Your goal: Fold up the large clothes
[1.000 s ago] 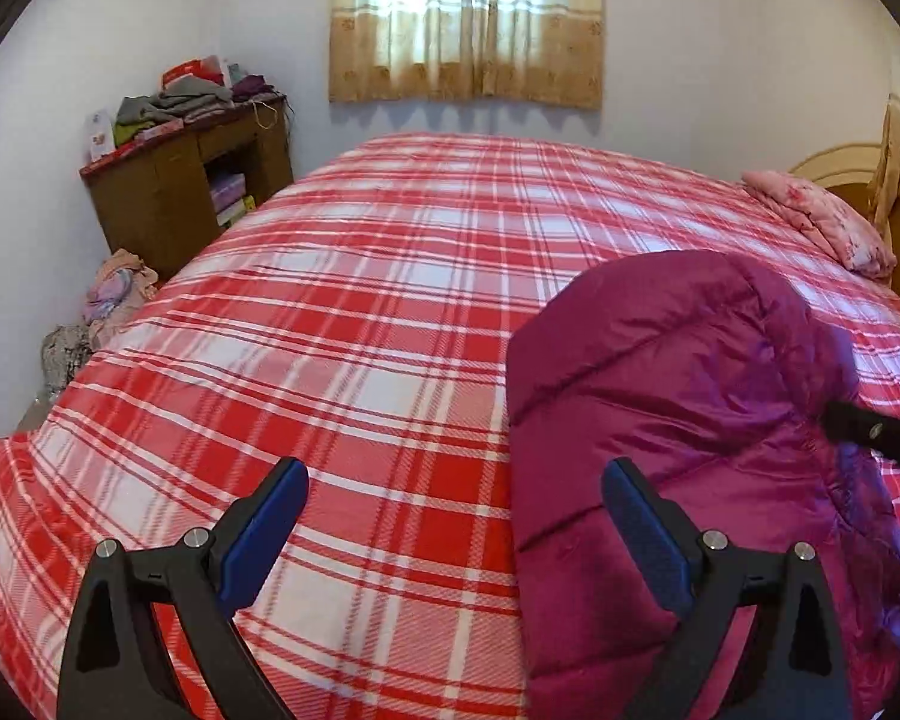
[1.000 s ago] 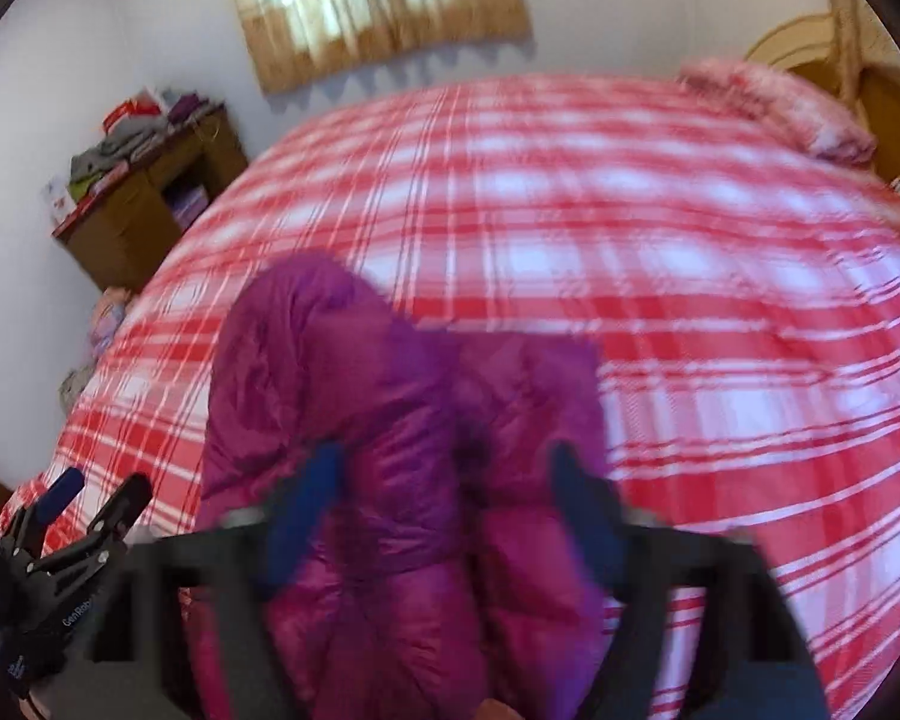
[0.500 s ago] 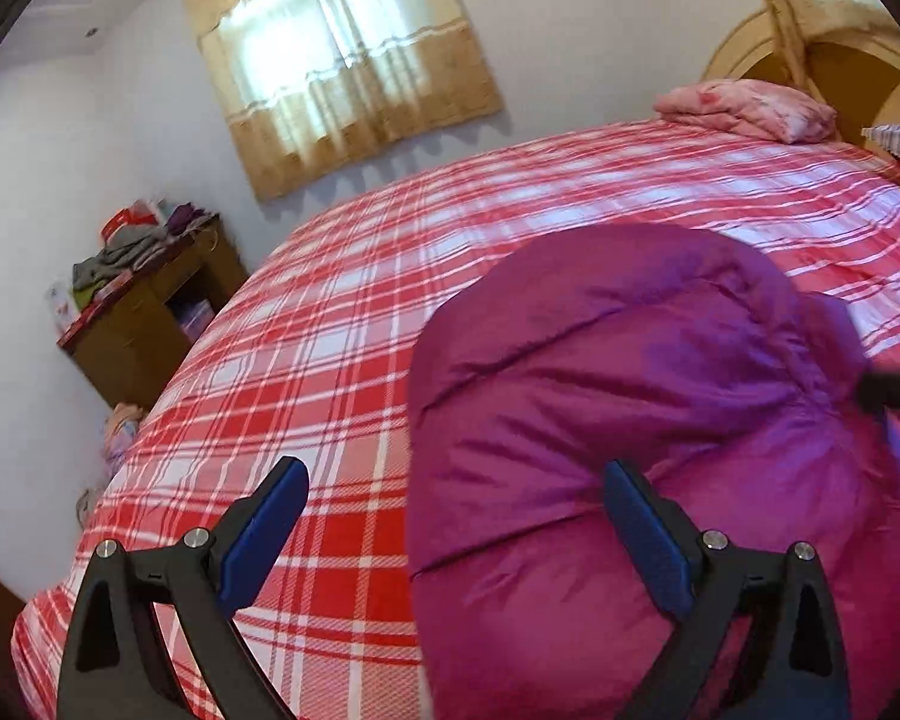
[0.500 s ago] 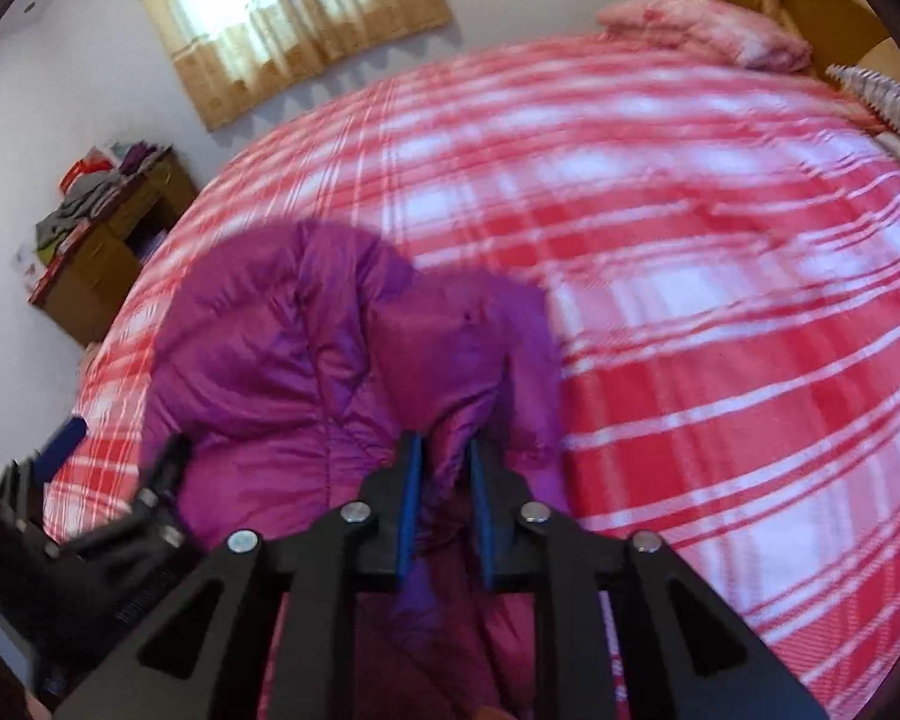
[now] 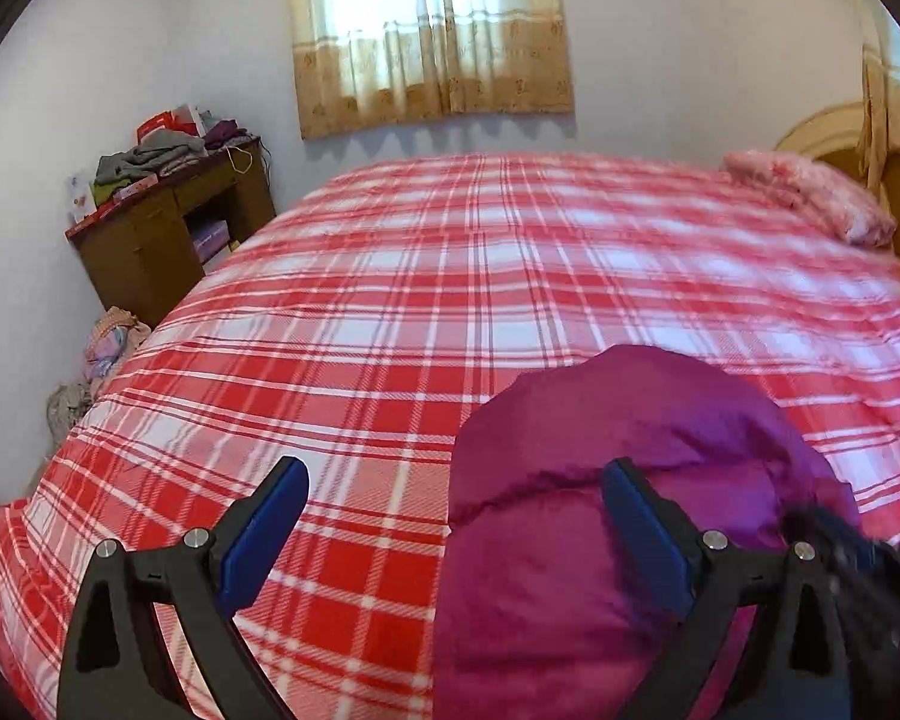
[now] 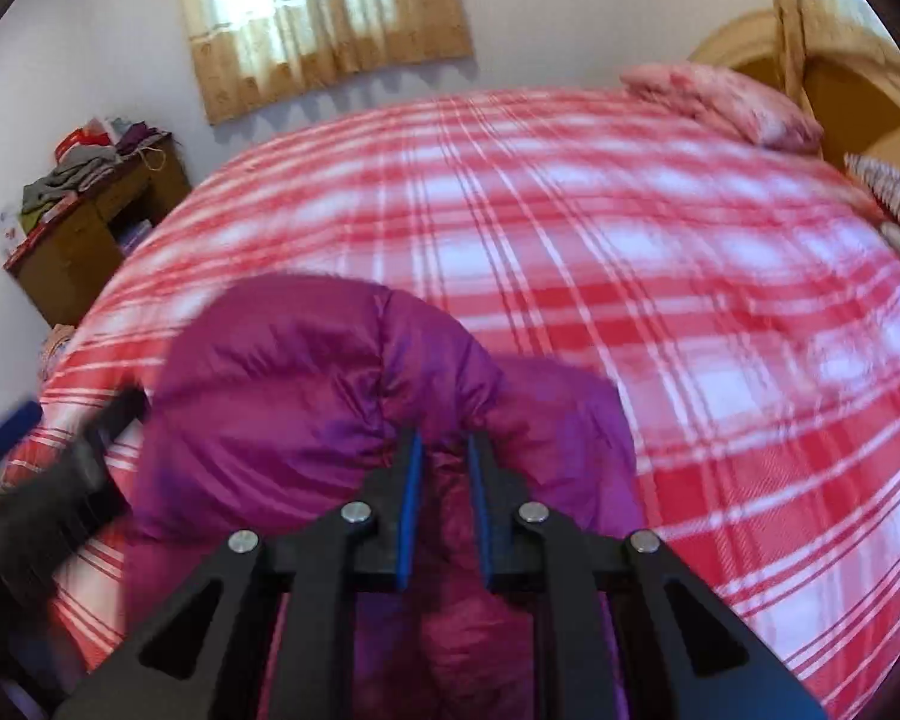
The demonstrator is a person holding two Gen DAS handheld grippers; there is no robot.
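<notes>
A puffy purple jacket lies bunched on the red plaid bed, near its front edge. My left gripper is open wide; its right finger hovers over the jacket's left part and its left finger is over bare bedspread. The jacket bulges ahead of my right gripper, whose jaws are closing on a fold of purple fabric pinched between the blue pads. In the right wrist view the left gripper is a blur at the jacket's left side.
A wooden desk piled with folded clothes stands at the far left wall. Loose clothes lie on the floor beside the bed. A pink pillow and wooden headboard are at the far right. A curtained window is behind.
My right gripper went from wide open to pinched on a jacket fold, and sank lower. The left gripper shifted sideways along the jacket's left edge and stayed open.
</notes>
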